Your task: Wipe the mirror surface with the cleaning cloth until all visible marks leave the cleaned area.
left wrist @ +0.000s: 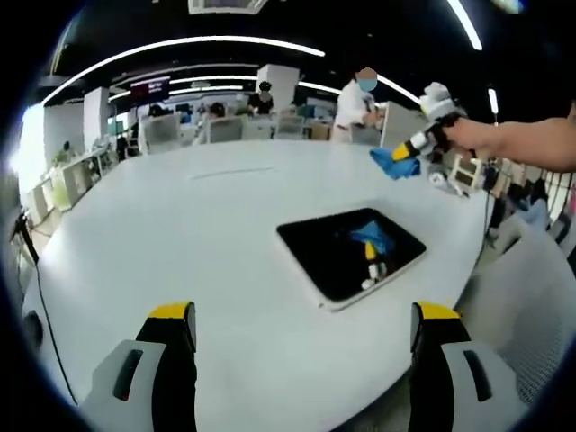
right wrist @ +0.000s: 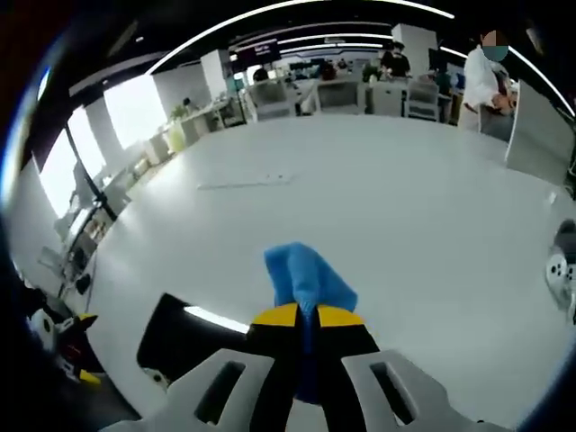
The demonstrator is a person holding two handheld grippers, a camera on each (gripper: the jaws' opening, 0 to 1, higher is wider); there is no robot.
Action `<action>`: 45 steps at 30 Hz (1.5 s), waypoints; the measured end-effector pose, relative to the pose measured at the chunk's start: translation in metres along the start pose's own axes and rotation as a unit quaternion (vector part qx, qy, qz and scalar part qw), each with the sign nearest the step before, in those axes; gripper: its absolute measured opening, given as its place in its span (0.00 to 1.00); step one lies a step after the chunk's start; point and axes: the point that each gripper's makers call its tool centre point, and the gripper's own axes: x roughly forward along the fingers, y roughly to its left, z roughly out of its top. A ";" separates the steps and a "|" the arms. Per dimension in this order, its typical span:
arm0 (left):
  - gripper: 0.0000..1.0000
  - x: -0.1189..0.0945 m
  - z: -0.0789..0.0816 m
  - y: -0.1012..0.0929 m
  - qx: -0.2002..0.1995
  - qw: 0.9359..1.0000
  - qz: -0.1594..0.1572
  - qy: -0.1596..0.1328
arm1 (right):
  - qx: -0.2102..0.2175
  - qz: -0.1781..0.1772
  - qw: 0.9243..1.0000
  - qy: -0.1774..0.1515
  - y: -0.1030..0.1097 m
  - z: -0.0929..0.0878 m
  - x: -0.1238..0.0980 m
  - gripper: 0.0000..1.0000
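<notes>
Left gripper (left wrist: 301, 346) nearest the lens, jaws wide apart and empty, hovering over white worktop (left wrist: 180, 234). Mirror (left wrist: 351, 254) flat on worktop just ahead, dark glass reflecting cloth and gripper above it. Right gripper (right wrist: 304, 317) raised clear of the glass, jaws clamped on blue cloth (right wrist: 304, 277); seen from left gripper view at upper right, held by a hand (left wrist: 468, 135). No cloth-to-mirror contact at present. Marks on glass too small to judge. Risks: thin pinch on cloth could slip under wiping pressure; unsteadied mirror could slide toward worktop edge.
</notes>
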 end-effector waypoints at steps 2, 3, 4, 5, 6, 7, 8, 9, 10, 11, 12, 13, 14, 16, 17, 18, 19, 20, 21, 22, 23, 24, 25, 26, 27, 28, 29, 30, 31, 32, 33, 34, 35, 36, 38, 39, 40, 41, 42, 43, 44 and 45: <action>1.00 -0.001 -0.003 0.003 0.008 1.000 0.008 0.008 | 0.002 -0.005 1.000 0.001 -0.007 -0.001 -0.003 0.01; 1.00 0.000 -0.004 0.003 0.006 1.000 0.007 0.010 | 0.004 -0.006 1.000 0.001 -0.009 -0.002 -0.003 0.01; 1.00 0.000 -0.005 0.001 0.007 1.000 0.004 0.012 | 0.006 -0.007 1.000 0.001 -0.011 -0.002 -0.005 0.01; 1.00 0.000 -0.004 0.000 0.011 1.000 0.003 0.010 | 0.004 -0.009 1.000 0.001 -0.014 -0.003 -0.007 0.01; 1.00 0.000 -0.003 0.001 0.011 1.000 0.003 0.008 | 0.003 -0.009 1.000 0.000 -0.015 -0.003 -0.009 0.01; 1.00 0.000 -0.003 0.001 0.010 1.000 0.003 0.007 | 0.005 -0.010 1.000 -0.001 -0.017 -0.003 -0.010 0.01; 1.00 0.000 -0.004 0.001 0.007 1.000 0.004 0.009 | 0.005 -0.012 1.000 -0.001 -0.019 -0.005 -0.013 0.01; 1.00 0.000 -0.005 0.001 0.006 1.000 0.005 0.011 | 0.006 -0.013 1.000 0.000 -0.021 -0.006 -0.015 0.01; 1.00 -0.001 -0.006 0.003 0.003 1.000 0.008 0.015 | 0.014 -0.013 1.000 0.006 -0.024 -0.010 -0.016 0.01; 1.00 -0.001 -0.007 0.002 0.002 1.000 0.008 0.017 | 0.021 -0.014 1.000 0.010 -0.025 -0.013 -0.017 0.01; 1.00 -0.001 -0.008 0.002 0.002 1.000 0.008 0.019 | 0.017 -0.015 1.000 0.008 -0.027 -0.014 -0.018 0.01; 1.00 -0.001 -0.008 0.002 0.003 1.000 0.008 0.021 | 0.016 -0.017 1.000 0.008 -0.029 -0.015 -0.019 0.01; 1.00 -0.001 -0.008 0.002 0.003 1.000 0.009 0.021 | 0.016 -0.018 1.000 0.009 -0.030 -0.016 -0.020 0.01; 1.00 -0.002 -0.009 0.005 -0.001 1.000 0.016 0.024 | 0.021 -0.019 1.000 0.012 -0.032 -0.019 -0.024 0.01; 1.00 -0.002 -0.010 0.004 -0.005 0.999 0.015 0.027 | 0.016 -0.021 1.000 0.010 -0.034 -0.019 -0.025 0.01; 1.00 -0.002 -0.011 0.004 -0.009 0.999 0.013 0.029 | 0.017 -0.023 1.000 0.010 -0.037 -0.019 -0.025 0.01; 1.00 -0.003 -0.011 0.004 -0.011 0.999 0.013 0.029 | 0.019 -0.023 0.999 0.010 -0.038 -0.020 -0.025 0.01; 1.00 -0.003 -0.011 0.004 -0.012 0.999 0.014 0.028 | 0.021 -0.024 0.999 0.011 -0.040 -0.021 -0.026 0.01; 1.00 -0.004 -0.009 0.005 -0.013 1.000 0.016 0.024 | 0.021 -0.026 0.999 0.013 -0.043 -0.023 -0.024 0.01; 1.00 -0.004 -0.008 0.005 -0.014 1.000 0.017 0.020 | 0.022 -0.027 0.999 0.014 -0.044 -0.025 -0.024 0.01; 1.00 -0.004 -0.008 0.005 -0.015 1.000 0.018 0.018 | 0.022 -0.026 0.999 0.017 -0.046 -0.028 -0.022 0.01; 1.00 -0.004 -0.008 0.006 -0.016 1.000 0.019 0.019 | 0.020 -0.027 0.999 0.019 -0.047 -0.030 -0.020 0.01; 1.00 -0.004 -0.009 0.006 -0.017 0.999 0.021 0.020 | 0.021 -0.028 0.999 0.022 -0.048 -0.032 -0.018 0.01; 1.00 -0.004 -0.010 0.007 -0.018 0.999 0.023 0.022 | 0.023 -0.028 0.999 0.026 -0.049 -0.036 -0.015 0.01; 1.00 -0.004 -0.010 0.008 -0.019 0.999 0.025 0.023 | 0.020 -0.028 0.999 0.029 -0.047 -0.040 -0.015 0.01; 1.00 -0.004 -0.011 0.008 -0.020 0.999 0.027 0.026 | 0.021 -0.029 0.999 0.034 -0.047 -0.046 -0.013 0.01; 1.00 -0.004 -0.012 0.009 -0.021 0.999 0.027 0.028 | 0.023 -0.029 0.999 0.038 -0.046 -0.050 -0.011 0.01; 1.00 -0.004 -0.013 0.008 -0.021 0.999 0.025 0.031 | 0.024 -0.028 0.998 0.045 -0.045 -0.058 -0.008 0.01; 1.00 -0.003 -0.013 0.007 -0.020 0.999 0.023 0.032 | 0.024 -0.028 0.998 0.050 -0.045 -0.063 -0.006 0.01; 1.00 -0.003 -0.013 0.006 -0.016 0.999 0.022 0.033 | 0.023 -0.029 0.998 0.055 -0.045 -0.069 -0.005 0.01; 1.00 -0.003 -0.013 0.006 -0.015 0.999 0.021 0.034 | 0.024 -0.030 0.997 0.062 -0.044 -0.077 -0.004 0.01; 1.00 -0.003 -0.013 0.005 -0.016 0.999 0.021 0.034 | 0.025 -0.030 0.997 0.067 -0.044 -0.083 -0.002 0.02; 1.00 -0.003 -0.013 0.006 -0.018 0.999 0.023 0.034 | 0.024 -0.030 0.997 0.073 -0.045 -0.090 0.001 0.02; 1.00 -0.004 -0.013 0.007 -0.019 0.999 0.025 0.034 | 0.025 -0.030 0.996 0.077 -0.045 -0.094 0.003 0.02; 1.00 -0.004 -0.014 0.007 -0.022 0.999 0.027 0.036 | 0.028 -0.029 0.995 0.086 -0.047 -0.103 0.008 0.02; 1.00 -0.003 -0.016 0.007 -0.019 0.999 0.025 0.042 | 0.029 -0.029 0.995 0.087 -0.049 -0.105 0.011 0.02; 1.00 -0.003 -0.017 0.006 -0.016 0.999 0.023 0.045 | 0.030 -0.029 0.995 0.089 -0.050 -0.107 0.013 0.02; 1.00 -0.003 -0.017 0.006 -0.016 0.999 0.022 0.046 | 0.032 -0.030 0.995 0.091 -0.050 -0.110 0.015 0.02; 1.00 -0.003 -0.017 0.006 -0.017 0.999 0.023 0.046 | 0.032 -0.029 0.995 0.093 -0.050 -0.112 0.016 0.03; 1.00 -0.003 -0.018 0.007 -0.019 0.998 0.025 0.048 | 0.032 -0.028 0.995 0.094 -0.048 -0.114 0.016 0.03; 1.00 -0.003 -0.019 0.008 -0.021 0.998 0.028 0.051 | 0.029 -0.029 0.994 0.098 -0.049 -0.116 0.018 0.03; 1.00 -0.003 -0.020 0.009 -0.022 0.998 0.029 0.054 | 0.027 -0.028 0.994 0.098 -0.049 -0.116 0.020 0.03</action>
